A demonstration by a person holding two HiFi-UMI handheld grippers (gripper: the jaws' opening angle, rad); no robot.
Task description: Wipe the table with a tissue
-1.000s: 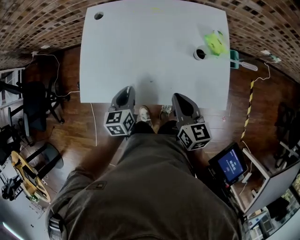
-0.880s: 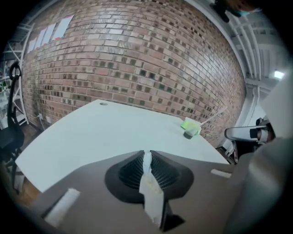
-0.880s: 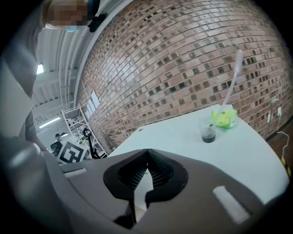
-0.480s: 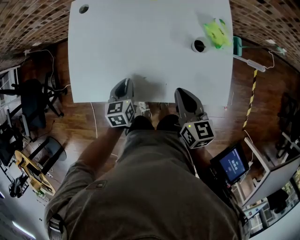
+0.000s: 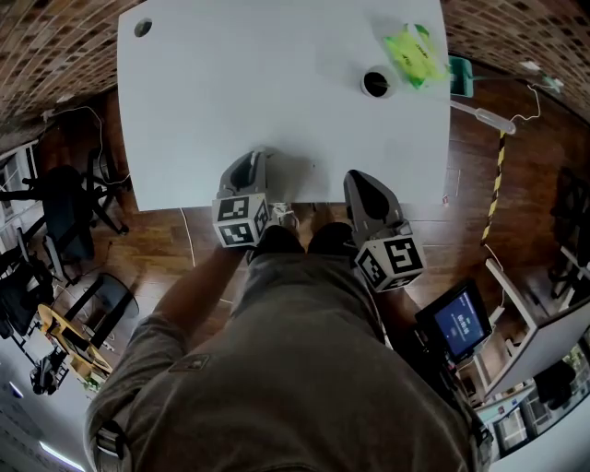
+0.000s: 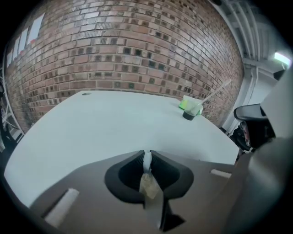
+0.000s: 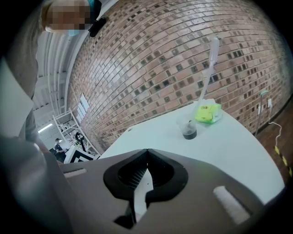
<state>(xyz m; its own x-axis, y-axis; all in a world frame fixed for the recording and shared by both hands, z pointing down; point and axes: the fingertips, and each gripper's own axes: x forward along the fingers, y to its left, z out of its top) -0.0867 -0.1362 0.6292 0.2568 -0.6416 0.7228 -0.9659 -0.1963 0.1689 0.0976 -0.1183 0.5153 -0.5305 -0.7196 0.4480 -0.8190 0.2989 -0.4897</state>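
Note:
A white table (image 5: 277,83) fills the upper head view. At its far right lies a green tissue pack (image 5: 412,53), also in the left gripper view (image 6: 191,105) and the right gripper view (image 7: 208,113). A small dark-bottomed cup (image 5: 375,84) stands beside it (image 7: 188,129). My left gripper (image 5: 251,159) hangs over the table's near edge, jaws shut with nothing between them (image 6: 147,153). My right gripper (image 5: 355,180) is at the same edge, also shut and holding nothing (image 7: 147,151). Both are far from the tissue pack.
A round cable hole (image 5: 143,28) sits in the table's far left corner. A teal tool with a long white handle (image 5: 470,92) lies off the right side. A black chair (image 5: 69,203) stands left, and a small screen (image 5: 458,323) right. A brick wall (image 6: 128,50) backs the table.
The person has stepped closer to the table. Both gripper tips, earlier short of the near edge, now reach over it. Both stay shut.

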